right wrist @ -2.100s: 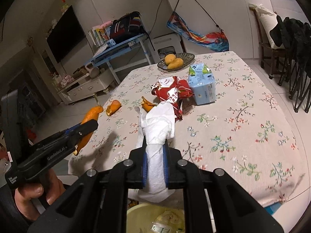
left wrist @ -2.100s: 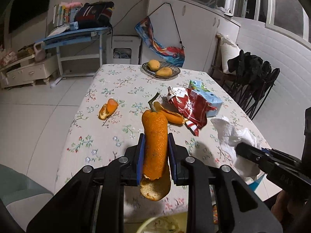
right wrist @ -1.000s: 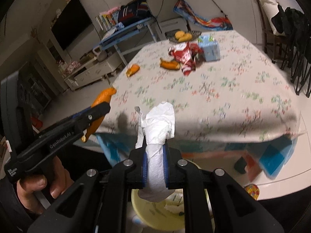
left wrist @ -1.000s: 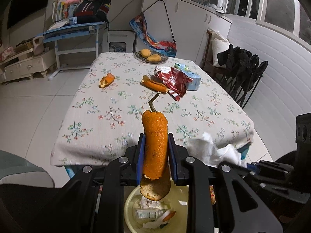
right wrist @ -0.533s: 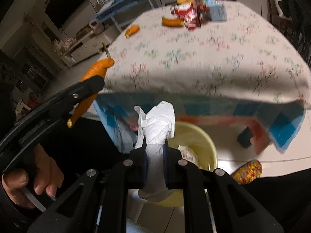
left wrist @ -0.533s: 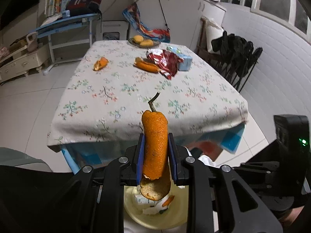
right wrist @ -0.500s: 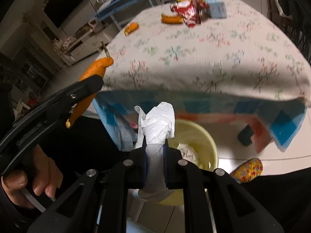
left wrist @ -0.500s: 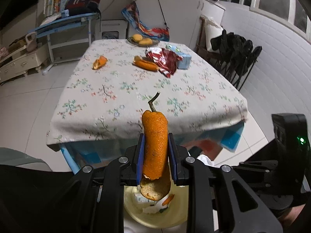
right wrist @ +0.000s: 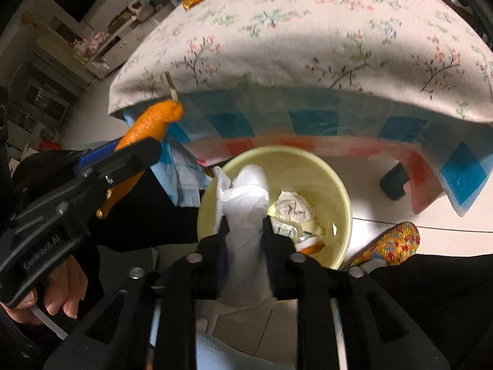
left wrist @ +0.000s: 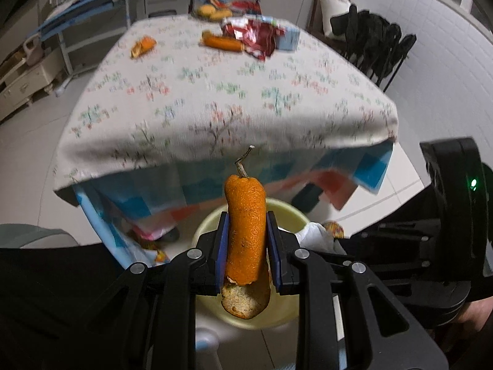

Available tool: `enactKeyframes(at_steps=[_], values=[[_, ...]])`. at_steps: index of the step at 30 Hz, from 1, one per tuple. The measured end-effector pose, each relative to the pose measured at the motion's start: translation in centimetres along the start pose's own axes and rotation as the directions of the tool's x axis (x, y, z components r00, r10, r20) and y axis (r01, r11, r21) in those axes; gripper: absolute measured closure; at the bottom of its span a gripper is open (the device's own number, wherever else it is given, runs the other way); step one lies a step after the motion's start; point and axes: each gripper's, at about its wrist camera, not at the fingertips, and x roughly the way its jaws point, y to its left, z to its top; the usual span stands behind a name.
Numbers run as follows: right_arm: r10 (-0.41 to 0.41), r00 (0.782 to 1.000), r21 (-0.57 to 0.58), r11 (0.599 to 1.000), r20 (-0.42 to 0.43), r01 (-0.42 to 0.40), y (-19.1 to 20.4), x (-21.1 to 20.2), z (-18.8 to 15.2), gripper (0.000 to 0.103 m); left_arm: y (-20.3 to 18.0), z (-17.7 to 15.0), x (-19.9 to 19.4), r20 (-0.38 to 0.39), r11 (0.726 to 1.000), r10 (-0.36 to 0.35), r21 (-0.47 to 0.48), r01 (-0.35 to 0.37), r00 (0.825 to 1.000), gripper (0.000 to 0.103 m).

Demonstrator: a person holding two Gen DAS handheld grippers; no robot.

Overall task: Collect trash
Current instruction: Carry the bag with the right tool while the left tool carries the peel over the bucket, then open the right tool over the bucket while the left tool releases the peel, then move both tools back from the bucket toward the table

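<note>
My left gripper point(left wrist: 246, 231) is shut on a long orange peel with a stem point(left wrist: 245, 222), held above the pale yellow trash bin point(left wrist: 209, 225) on the floor. My right gripper point(right wrist: 245, 231) is shut on a crumpled white tissue point(right wrist: 245, 212) over the same bin point(right wrist: 339, 191), which holds wrappers and paper. The left gripper with its peel point(right wrist: 148, 126) shows at the left of the right wrist view. On the table lie another orange peel point(left wrist: 143, 46), a second peel point(left wrist: 222, 41), a red wrapper point(left wrist: 255, 35) and a blue carton point(left wrist: 288, 35).
The floral-clothed table point(left wrist: 215, 108) stands just beyond the bin, its edge overhanging. A plate of fruit point(left wrist: 212, 12) sits at the far end. Dark chairs point(left wrist: 376, 40) stand at the right. A colourful slipper point(right wrist: 391, 243) lies beside the bin.
Both grippers have pulled back from the table and tilted down toward the bin, which now fills more of both views. Both still hold their items.
</note>
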Motion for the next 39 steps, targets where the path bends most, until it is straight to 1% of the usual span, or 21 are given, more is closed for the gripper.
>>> enactKeyframes(at_steps=[2,4,8,9,12,14,17,19,21,23,24,26,27,30,33,39], values=[[-0.007,1.000,0.001,1.000,-0.001,0.007,0.0,-0.1,0.0,0.067,-0.1,-0.2,0.6,-0.031,1.000,-0.001,0.003,0.001,1.000,0.080],[-0.012,1.000,0.012,1.000,0.000,0.012,-0.2,-0.2,0.0,0.057,-0.2,-0.4,1.0,-0.052,1.000,0.002,0.005,-0.001,0.999,0.080],[-0.017,1.000,0.032,0.999,0.005,0.017,-0.5,-0.3,0.1,0.053,-0.3,-0.6,1.4,-0.079,1.000,0.004,0.010,-0.004,0.997,0.077],[-0.025,1.000,0.037,0.999,0.007,0.025,-0.6,-0.3,0.1,0.051,-0.3,-0.7,1.5,-0.085,1.000,0.005,0.008,-0.005,0.996,0.076],[-0.033,0.999,0.064,0.997,0.013,0.032,-0.9,-0.5,0.1,0.046,-0.1,-0.7,1.7,-0.100,1.000,0.002,-0.006,-0.003,0.995,0.068],[-0.040,0.999,0.089,0.995,0.019,0.038,-1.4,-0.6,0.1,0.044,-0.1,-0.7,1.6,-0.092,1.000,0.009,-0.005,-0.009,0.996,0.059],[-0.043,0.999,0.115,0.993,0.029,0.040,-1.9,-0.7,0.2,0.041,-0.3,-0.6,1.3,-0.074,1.000,0.018,0.001,-0.018,0.997,0.051],[-0.045,0.998,0.125,0.991,0.039,0.040,-2.0,-0.9,0.2,0.040,-0.4,-0.4,0.9,-0.051,1.000,0.024,0.003,-0.024,0.998,0.049],[-0.048,0.998,0.132,0.990,0.051,0.041,-2.3,-1.0,0.3,0.038,-0.4,-0.2,0.2,-0.004,0.999,0.034,0.001,-0.034,0.999,0.046],[-0.053,0.996,0.146,0.988,0.066,0.043,-2.5,-1.3,0.4,0.037,-0.4,0.1,-0.5,0.040,0.999,0.044,-0.003,-0.044,0.998,0.041],[-0.055,0.996,0.151,0.988,0.073,0.043,-2.6,-1.4,0.4,0.037,-0.4,0.2,-1.0,0.071,0.998,0.055,-0.008,-0.055,0.996,0.039],[-0.055,0.994,0.157,0.987,0.091,0.040,-2.8,-1.7,0.5,0.036,-0.3,0.5,-1.5,0.110,0.997,0.074,-0.014,-0.073,0.991,0.034],[-0.055,0.993,0.158,0.987,0.103,0.038,-2.9,-1.9,0.5,0.034,-0.3,0.6,-1.8,0.127,0.997,0.083,-0.018,-0.081,0.989,0.033],[-0.058,0.991,0.156,0.987,0.124,0.038,-2.8,-2.2,0.6,0.033,0.0,0.9,-2.3,0.157,0.995,0.101,-0.032,-0.097,0.982,0.031],[-0.061,0.989,0.152,0.988,0.131,0.040,-2.8,-2.2,0.7,0.032,0.2,1.2,-2.6,0.179,0.992,0.124,-0.047,-0.118,0.976,0.026],[-0.069,0.987,0.131,0.990,0.146,0.050,-2.5,-2.4,0.7,0.031,0.6,1.1,-2.7,0.192,0.990,0.138,-0.068,-0.127,0.972,0.023]])
